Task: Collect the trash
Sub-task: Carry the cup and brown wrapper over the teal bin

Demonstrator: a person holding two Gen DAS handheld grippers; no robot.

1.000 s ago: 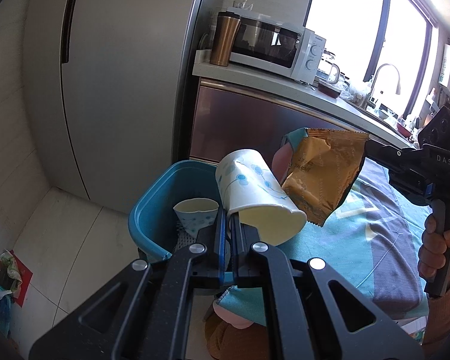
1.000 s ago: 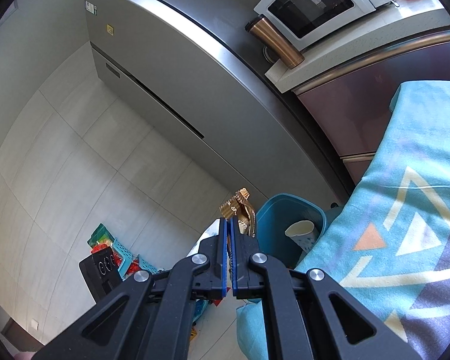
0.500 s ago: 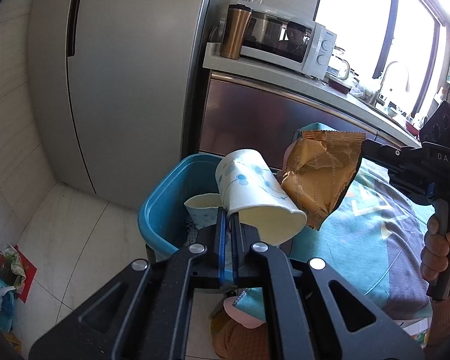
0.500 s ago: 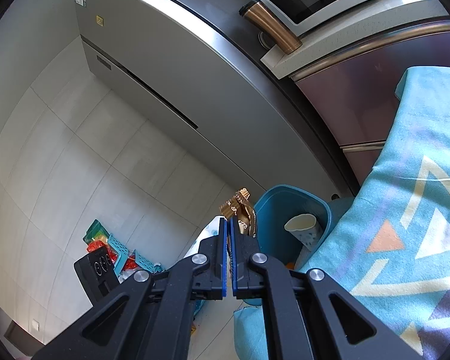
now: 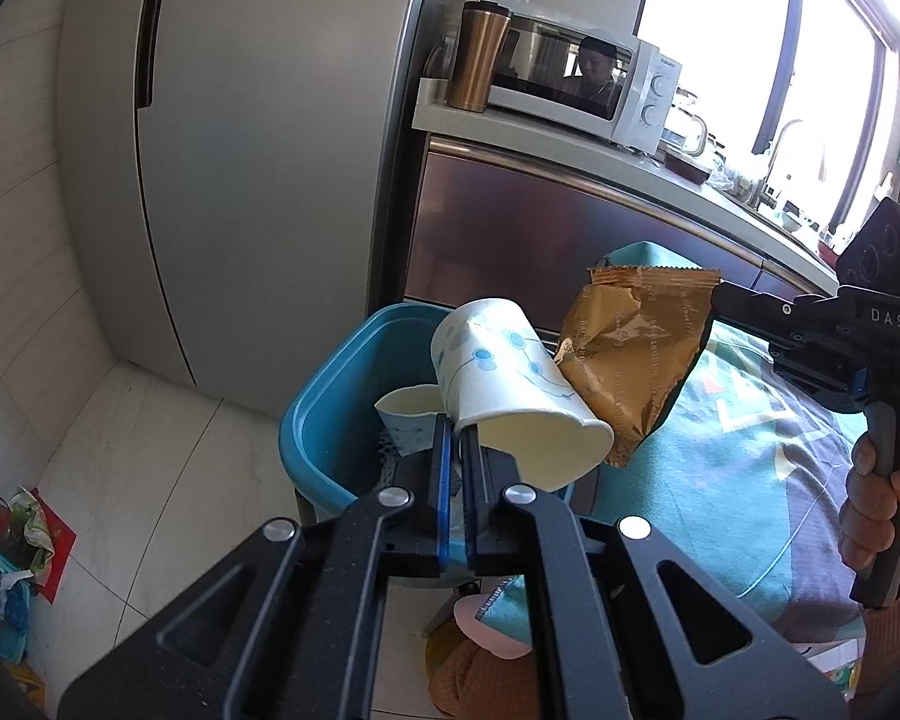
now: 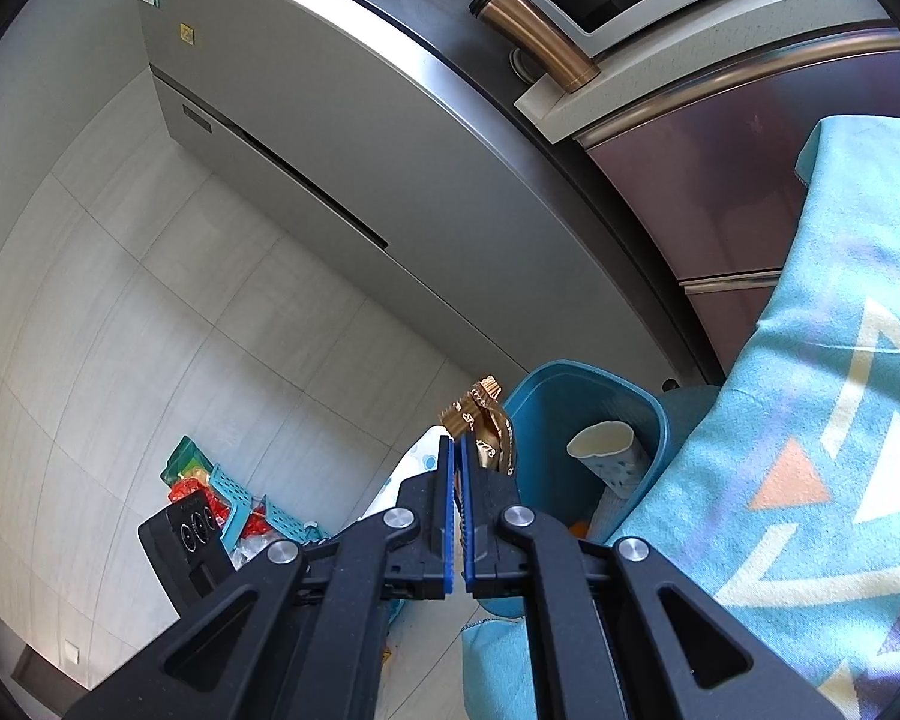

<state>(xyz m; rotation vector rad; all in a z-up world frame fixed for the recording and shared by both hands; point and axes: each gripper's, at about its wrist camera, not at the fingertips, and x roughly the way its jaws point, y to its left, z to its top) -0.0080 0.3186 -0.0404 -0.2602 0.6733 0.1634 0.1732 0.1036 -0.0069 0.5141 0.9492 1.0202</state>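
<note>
The right hand-held gripper [image 6: 456,450] has its blue-lined jaws pinched together on a crumpled golden-brown wrapper [image 6: 483,420], which sticks up past the fingertips. At about two o'clock from the wrapper sits a teal bin [image 6: 594,378] on the tiled floor [image 6: 120,330], with a paper cup [image 6: 606,450] lying inside. A patterned turquoise cloth [image 6: 810,420] fills the three o'clock side. At eleven o'clock stands a grey refrigerator [image 6: 330,120].

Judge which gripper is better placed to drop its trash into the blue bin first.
Left, probably: the left gripper holds its paper cup right over the blue bin, while the right gripper's wrapper hangs nearer the cloth-covered table.
</note>
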